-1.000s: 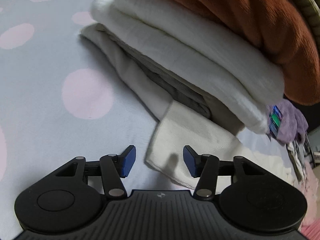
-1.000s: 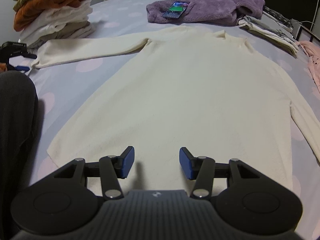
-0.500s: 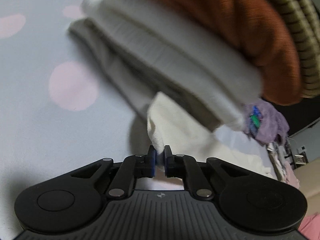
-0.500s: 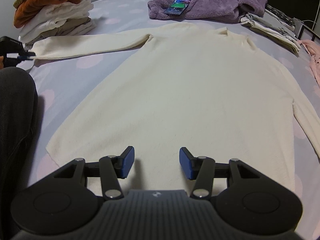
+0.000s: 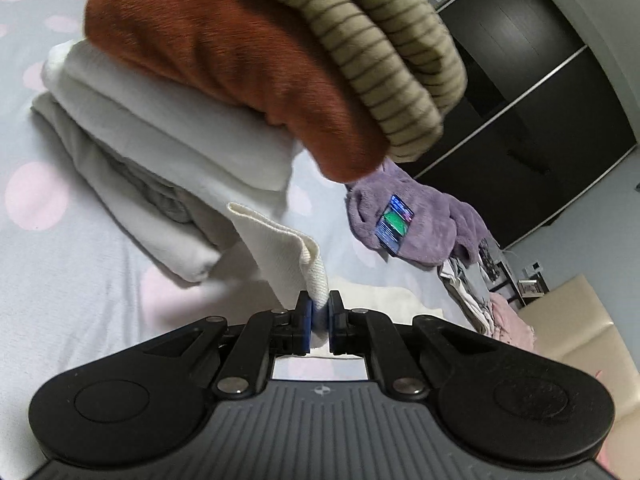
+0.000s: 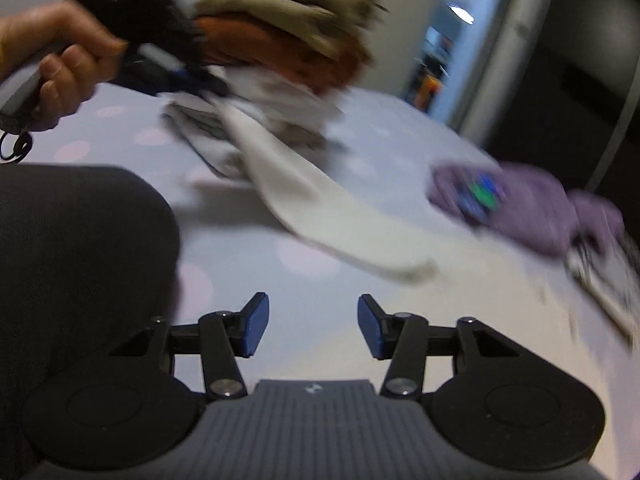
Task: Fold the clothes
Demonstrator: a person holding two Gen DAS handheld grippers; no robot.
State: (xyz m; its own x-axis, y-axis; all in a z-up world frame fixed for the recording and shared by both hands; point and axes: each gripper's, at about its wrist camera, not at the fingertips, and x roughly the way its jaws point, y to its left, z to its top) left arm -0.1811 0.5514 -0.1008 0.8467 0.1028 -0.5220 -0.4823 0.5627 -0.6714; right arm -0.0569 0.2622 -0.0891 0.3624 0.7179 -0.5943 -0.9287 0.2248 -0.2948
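A cream sweater's sleeve cuff [image 5: 280, 240] is pinched in my left gripper [image 5: 319, 308], which is shut on it and holds it up off the bed, beside the stack of folded clothes [image 5: 224, 64]. In the blurred right wrist view the sleeve [image 6: 312, 196] hangs in a long slope from the left gripper [image 6: 196, 80], held by a hand [image 6: 60, 52]. My right gripper [image 6: 312, 320] hovers over the dotted sheet, its jaws closing a little with nothing between them.
The stack [image 6: 280, 40] holds white, rust and striped olive garments. A purple fleece [image 5: 424, 224] with a phone [image 5: 394, 222] on it lies farther back. A person's dark-clad knee [image 6: 80, 240] fills the left. Dark wardrobe doors [image 5: 540, 80] stand behind the bed.
My left gripper shut on the cuff and lifted it off the bed. The right gripper swung left, from over the sweater's hem towards the sleeve and the stack.
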